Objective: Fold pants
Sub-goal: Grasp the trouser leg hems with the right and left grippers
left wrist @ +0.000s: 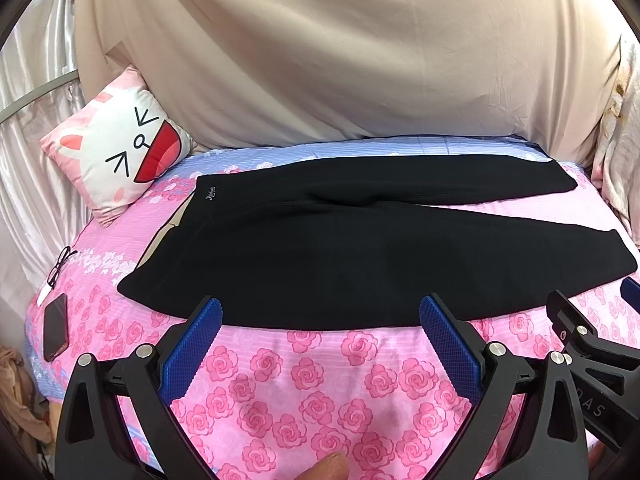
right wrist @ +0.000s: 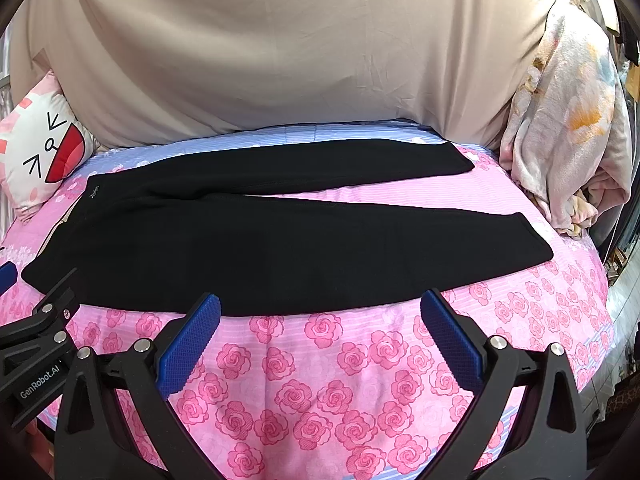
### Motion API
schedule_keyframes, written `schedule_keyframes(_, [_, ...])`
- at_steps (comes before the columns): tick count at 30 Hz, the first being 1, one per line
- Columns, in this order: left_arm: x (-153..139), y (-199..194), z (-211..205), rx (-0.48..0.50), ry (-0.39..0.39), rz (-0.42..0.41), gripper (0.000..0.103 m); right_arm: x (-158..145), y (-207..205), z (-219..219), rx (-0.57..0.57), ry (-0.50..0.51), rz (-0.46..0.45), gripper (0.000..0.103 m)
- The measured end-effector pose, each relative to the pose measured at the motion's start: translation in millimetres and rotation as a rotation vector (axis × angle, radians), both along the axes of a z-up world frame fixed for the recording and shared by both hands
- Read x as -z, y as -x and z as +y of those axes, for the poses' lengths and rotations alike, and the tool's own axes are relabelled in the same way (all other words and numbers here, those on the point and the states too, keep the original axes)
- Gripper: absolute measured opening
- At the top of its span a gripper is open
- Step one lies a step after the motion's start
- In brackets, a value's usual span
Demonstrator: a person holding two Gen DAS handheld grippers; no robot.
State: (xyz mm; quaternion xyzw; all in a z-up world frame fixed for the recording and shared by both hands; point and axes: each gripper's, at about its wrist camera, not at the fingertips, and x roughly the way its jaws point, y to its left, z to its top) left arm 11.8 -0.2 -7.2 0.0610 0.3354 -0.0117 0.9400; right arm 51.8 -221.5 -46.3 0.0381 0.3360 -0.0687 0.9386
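Black pants [left wrist: 360, 248] lie flat on the bed, waistband to the left, both legs spread out to the right. They also show in the right wrist view [right wrist: 280, 248]. My left gripper [left wrist: 320, 308] is open and empty, hovering just before the near edge of the pants. My right gripper [right wrist: 320, 306] is open and empty, also just before the near edge, further right. Each gripper shows at the edge of the other's view: the right one [left wrist: 592, 340] and the left one [right wrist: 36, 340].
The bed has a pink rose-print sheet [left wrist: 300, 392]. A cat-face pillow [left wrist: 120, 152] sits at the back left. A phone [left wrist: 56, 330] and glasses [left wrist: 60, 266] lie at the left edge. A crumpled floral blanket [right wrist: 568, 128] is piled at the right. A beige cloth [left wrist: 340, 48] hangs behind.
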Motion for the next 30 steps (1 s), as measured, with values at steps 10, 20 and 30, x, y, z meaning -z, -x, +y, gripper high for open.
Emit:
schedule_keyframes(10, [9, -25, -11, 0.005, -0.009, 0.037, 0.098, 10, -25, -7, -0.002, -0.007, 0.031, 0.098])
schedule_keyframes(20, [6, -130, 60, -0.077, 0.110, 0.051, 0.098, 25, -106, -110, -0.099, -0.155, -0.024, 0.098])
schedule_keyframes(30, [25, -340, 182, -0.258, -0.036, 0.086, 0.098, 31, -271, -283, -0.014, -0.028, 0.002, 0.098])
